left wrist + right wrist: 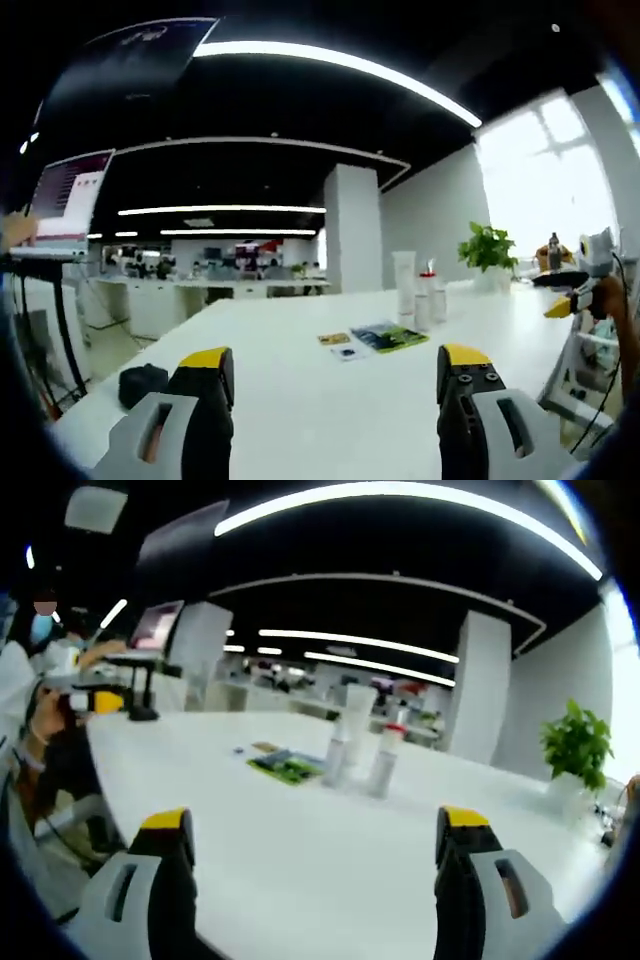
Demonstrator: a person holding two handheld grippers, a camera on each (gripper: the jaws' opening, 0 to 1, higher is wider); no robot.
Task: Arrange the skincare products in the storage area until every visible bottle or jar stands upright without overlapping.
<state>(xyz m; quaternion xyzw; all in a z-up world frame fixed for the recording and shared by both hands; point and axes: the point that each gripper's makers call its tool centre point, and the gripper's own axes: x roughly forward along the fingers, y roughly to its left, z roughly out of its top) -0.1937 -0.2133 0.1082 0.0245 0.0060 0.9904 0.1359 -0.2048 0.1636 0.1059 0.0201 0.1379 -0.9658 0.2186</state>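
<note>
Bottles (362, 742) stand clustered upright on the white tabletop (300, 840), well ahead of both tools and beyond a green leaflet (287, 767); we judge nothing needs righting yet, only spacing. Our left hand-held gripper (333, 380) hovers low over the tabletop, jaws spread wide and holding nothing, the bottles ahead and to its right. Our right hand-held gripper (315, 850) is likewise level, wide open and empty, aimed straight at the group. A potted plant (575, 745) sits farther off.
</note>
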